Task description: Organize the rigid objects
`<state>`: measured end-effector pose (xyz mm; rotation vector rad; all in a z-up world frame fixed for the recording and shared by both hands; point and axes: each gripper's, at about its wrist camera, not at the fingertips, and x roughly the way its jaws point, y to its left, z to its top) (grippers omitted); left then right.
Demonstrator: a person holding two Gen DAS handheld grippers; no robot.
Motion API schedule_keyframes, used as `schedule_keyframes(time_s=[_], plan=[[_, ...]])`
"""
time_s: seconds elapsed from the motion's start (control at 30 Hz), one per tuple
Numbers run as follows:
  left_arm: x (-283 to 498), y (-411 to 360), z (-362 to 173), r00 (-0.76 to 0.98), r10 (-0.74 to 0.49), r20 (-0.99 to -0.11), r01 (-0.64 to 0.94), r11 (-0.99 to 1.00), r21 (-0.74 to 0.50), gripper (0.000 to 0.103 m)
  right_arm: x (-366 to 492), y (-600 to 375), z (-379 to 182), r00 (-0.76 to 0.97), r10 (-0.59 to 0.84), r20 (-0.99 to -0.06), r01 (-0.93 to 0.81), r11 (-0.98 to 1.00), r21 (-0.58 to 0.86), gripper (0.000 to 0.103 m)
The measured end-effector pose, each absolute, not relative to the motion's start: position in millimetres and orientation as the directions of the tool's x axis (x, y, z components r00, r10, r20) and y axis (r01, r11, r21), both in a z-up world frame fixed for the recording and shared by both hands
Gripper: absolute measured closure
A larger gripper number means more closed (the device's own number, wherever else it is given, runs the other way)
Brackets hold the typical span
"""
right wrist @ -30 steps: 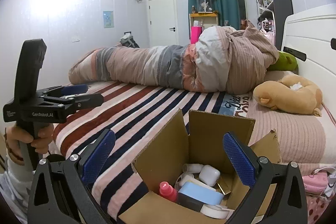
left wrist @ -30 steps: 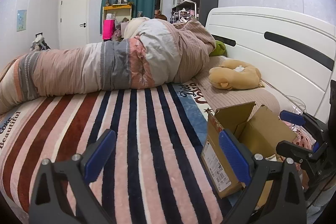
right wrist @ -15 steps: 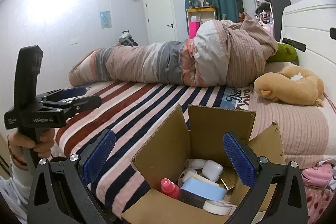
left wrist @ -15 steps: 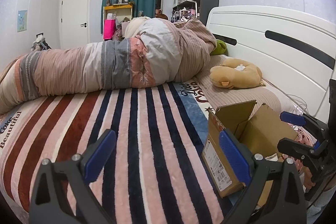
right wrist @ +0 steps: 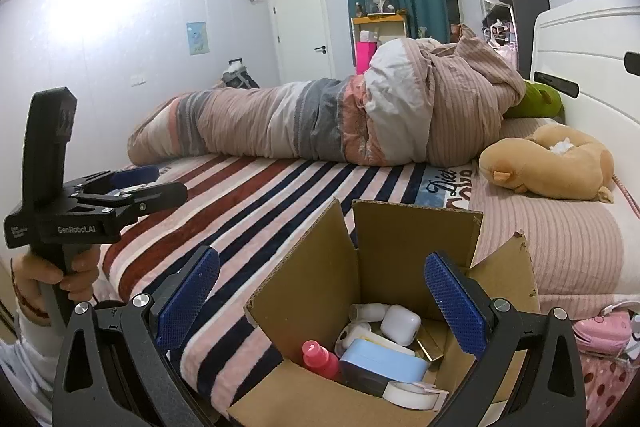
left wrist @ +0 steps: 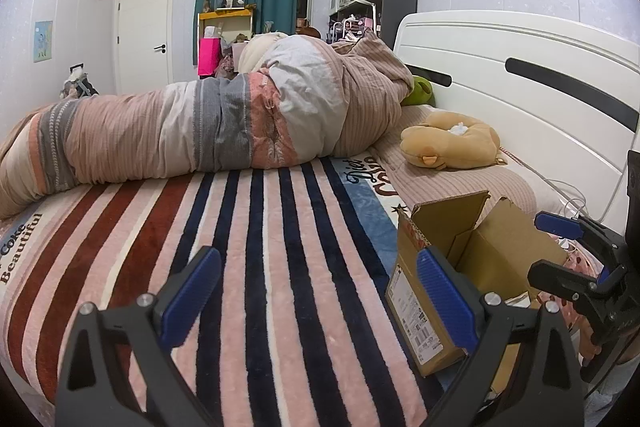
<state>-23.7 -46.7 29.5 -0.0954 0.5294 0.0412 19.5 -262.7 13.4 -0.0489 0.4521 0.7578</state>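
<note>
An open cardboard box (right wrist: 404, 247) stands on the striped bed near its front edge; it also shows in the left wrist view (left wrist: 424, 291). Inside lie a pink bottle (right wrist: 320, 359), a light blue case (right wrist: 384, 361), a white earbud case (right wrist: 400, 319), a tape roll (right wrist: 412, 393) and other small white items. My right gripper (right wrist: 320, 295) is open and empty, just above the box's near side. My left gripper (left wrist: 320, 299) is open and empty over the blanket, left of the box; it shows in the right wrist view (right wrist: 132, 187).
A rolled duvet (left wrist: 224, 127) lies across the far side of the bed. A tan plush toy (left wrist: 452, 143) rests on the pillow by the white headboard (left wrist: 520, 83). A pink item (right wrist: 600, 331) and a cable lie right of the box.
Both views have shifted slightly; the right gripper has drawn a little closer over the box. Both grippers stay open and empty.
</note>
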Motion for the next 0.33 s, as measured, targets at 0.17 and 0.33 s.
schedule_keyframes(time_s=[0.17,0.33], plan=[[-23.9,-46.3,29.3,0.862,0.017,-0.507,-0.065,0.995,-0.078,0.005,20.4,-265.1,13.1,0.635,0.653,-0.411,-0.672,0.73,0.122,0.0],[-24.1,-46.5,29.1,0.862,0.019,-0.506,-0.066,0.995,-0.076,0.005,20.3,-265.3,13.2,0.635,0.655,-0.41,-0.673,0.73,0.123,0.0]])
